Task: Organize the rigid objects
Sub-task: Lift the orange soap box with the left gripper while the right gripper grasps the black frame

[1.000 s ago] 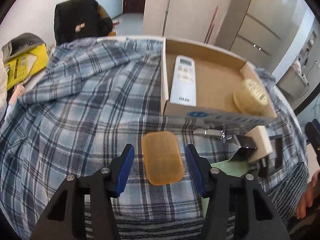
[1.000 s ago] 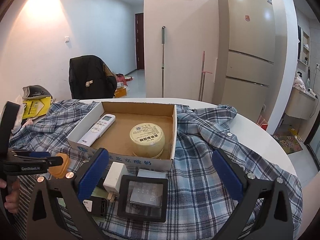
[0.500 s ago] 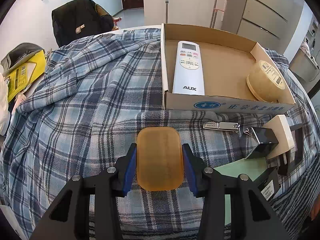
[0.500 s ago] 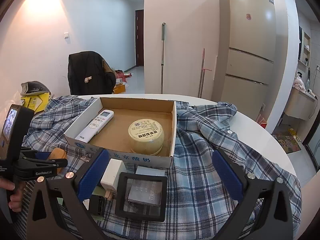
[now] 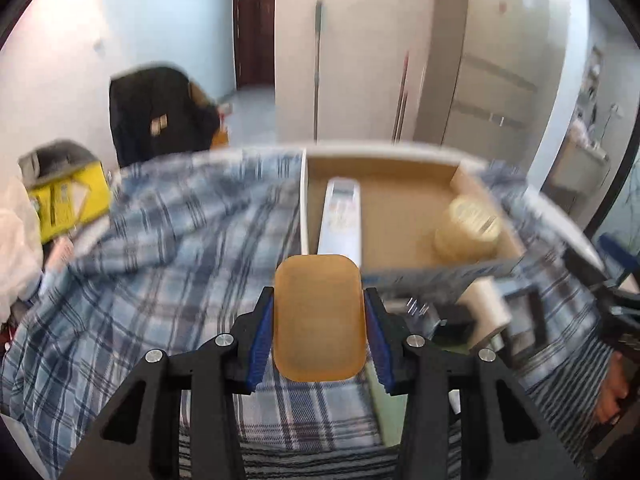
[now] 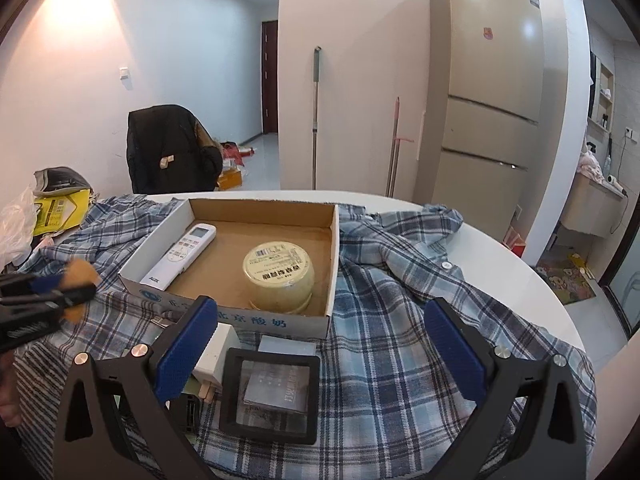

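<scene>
**Soap bar lifted off the cloth, box holding two things**

The cardboard box [image 6: 332, 240] is sitting on the plaid cloth [image 6: 400, 320] that is covering the round counter [image 6: 520, 280]. Inside it, a white remote [image 6: 180, 254] is lying along the left wall and a round yellow tub [image 6: 278, 278] is standing near the front right corner, well apart from the remote.

The right wrist view is showing what the blurred left view is not: a black square frame [image 6: 270, 396] and a white plug [image 6: 214, 350] lying on the cloth just in front of the box. The left view alone is showing the soap face-on.

The left gripper [image 5: 319, 336] is clamping the amber soap bar [image 5: 319, 316], both blue fingers [image 5: 262, 340] pressing its sides; the bar is being held above the cloth, in front of the box's near-left corner. The right gripper [image 6: 320, 352] is hovering with its fingers spread wide, gripping nothing, over the frame.
</scene>
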